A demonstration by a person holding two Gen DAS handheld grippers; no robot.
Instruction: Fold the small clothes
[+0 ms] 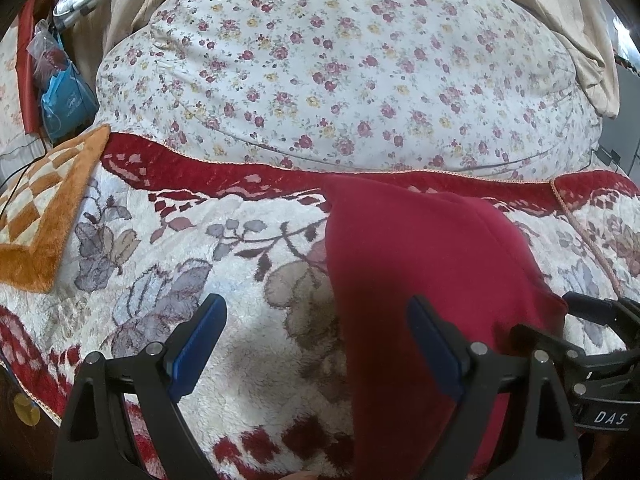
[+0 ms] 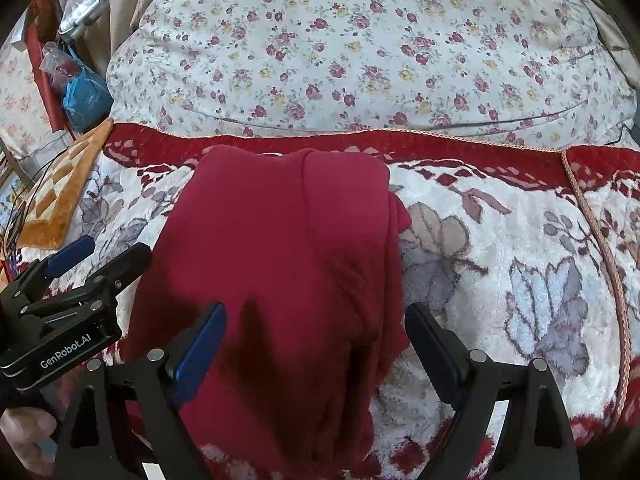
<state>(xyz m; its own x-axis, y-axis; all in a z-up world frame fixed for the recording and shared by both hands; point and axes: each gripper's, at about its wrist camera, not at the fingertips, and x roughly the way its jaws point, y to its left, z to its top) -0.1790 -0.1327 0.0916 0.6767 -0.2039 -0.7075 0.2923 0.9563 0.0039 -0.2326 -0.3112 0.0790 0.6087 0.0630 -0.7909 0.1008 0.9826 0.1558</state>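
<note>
A dark red garment lies folded lengthwise on the floral fleece blanket; it also shows in the left wrist view. My right gripper is open and hovers over the garment's near part, with the cloth between its fingers. My left gripper is open over the garment's left edge, its right finger above the cloth and its left finger above the blanket. The left gripper also appears at the left of the right wrist view. Part of the right gripper's body shows at the right of the left wrist view.
A big flowered pillow lies behind the blanket's red border. An orange checkered mat sits at the left. A blue bag and clutter stand at the far left. Beige curtains hang behind.
</note>
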